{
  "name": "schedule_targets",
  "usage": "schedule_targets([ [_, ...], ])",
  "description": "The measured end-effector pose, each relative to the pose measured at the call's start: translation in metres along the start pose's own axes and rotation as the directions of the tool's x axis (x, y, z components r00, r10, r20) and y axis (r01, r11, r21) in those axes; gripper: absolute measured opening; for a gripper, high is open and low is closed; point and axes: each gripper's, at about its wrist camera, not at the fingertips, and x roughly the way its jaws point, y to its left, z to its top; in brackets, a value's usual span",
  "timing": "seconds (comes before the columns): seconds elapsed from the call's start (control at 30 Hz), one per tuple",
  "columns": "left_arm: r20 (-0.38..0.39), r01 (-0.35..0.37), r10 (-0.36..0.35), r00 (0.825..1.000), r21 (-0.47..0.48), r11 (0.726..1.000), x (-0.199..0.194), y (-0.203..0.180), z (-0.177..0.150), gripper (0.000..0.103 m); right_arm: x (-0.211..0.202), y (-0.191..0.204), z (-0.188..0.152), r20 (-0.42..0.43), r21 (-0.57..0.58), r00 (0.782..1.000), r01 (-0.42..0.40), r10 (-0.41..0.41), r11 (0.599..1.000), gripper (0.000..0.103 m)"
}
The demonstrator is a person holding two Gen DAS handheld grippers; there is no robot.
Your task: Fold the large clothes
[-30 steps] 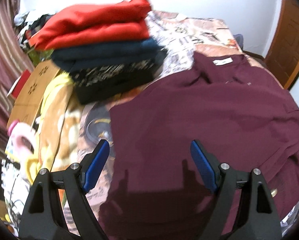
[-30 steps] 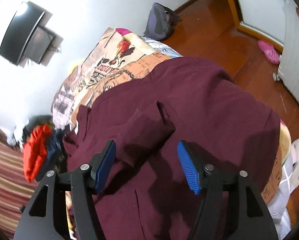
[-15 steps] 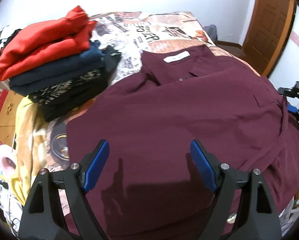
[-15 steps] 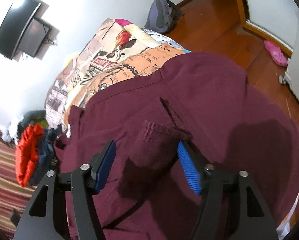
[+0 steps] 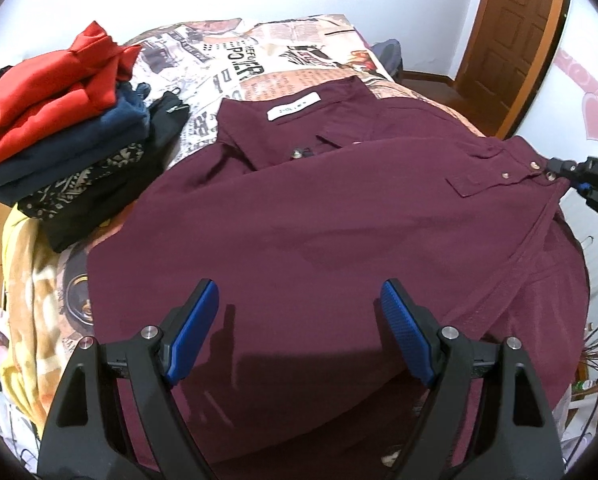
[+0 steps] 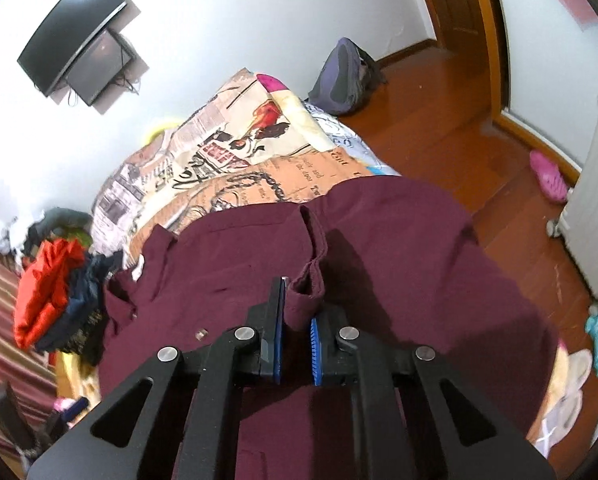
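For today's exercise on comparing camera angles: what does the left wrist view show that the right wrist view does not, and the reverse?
Only the left wrist view shows the shirt's white neck label, the brown door and the open left hand-held gripper above the cloth. Only the right wrist view shows the wall television, the backpack, the pink shoe and the right hand-held gripper shut on the cuff. Both show the maroon shirt, the printed bedspread and the stack of folded clothes.

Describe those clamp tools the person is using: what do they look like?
Each tool, the left gripper and the right gripper, has two black plastic fingers with triangular cut-outs, silver round bolts, and ribbed blue pads on the inner faces.
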Motion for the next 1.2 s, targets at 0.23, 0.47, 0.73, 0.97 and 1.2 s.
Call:
schedule_targets([
  [0.23, -0.038, 0.013, -0.012, 0.999, 0.013, 1.0, 0.007, -0.011, -0.013, 0.083, 0.013, -0.018, -0.016, -0.071, -0.009, 0.997, 0.04, -0.04, 0.999, 0.01],
  [0.47, -0.039, 0.007, -0.007, 0.999, 0.002, 1.0, 0.004, -0.011, -0.013, 0.083, -0.009, -0.021, -0.014, -0.076, -0.059, 0.994, 0.075, -0.08, 0.995, 0.025],
  [0.73, 0.014, 0.001, -0.001, 1.0, 0.019, 1.0, -0.01, -0.019, 0.005, 0.083, -0.049, -0.056, 0.0, -0.006, 0.046, 0.992, 0.128, -0.128, 0.991, 0.042],
  [0.97, 0.07, 0.005, -0.009, 0.998, 0.051, 0.999, -0.02, -0.035, 0.028, 0.083, -0.078, -0.094, 0.003, 0.043, 0.151, 0.984, 0.165, -0.173, 0.975, 0.063],
  [1.2, 0.092, 0.018, -0.023, 0.995, 0.059, 0.998, -0.018, -0.05, 0.044, 0.083, -0.058, -0.139, -0.009, -0.041, 0.285, 0.99, 0.138, -0.131, 0.949, 0.069],
])
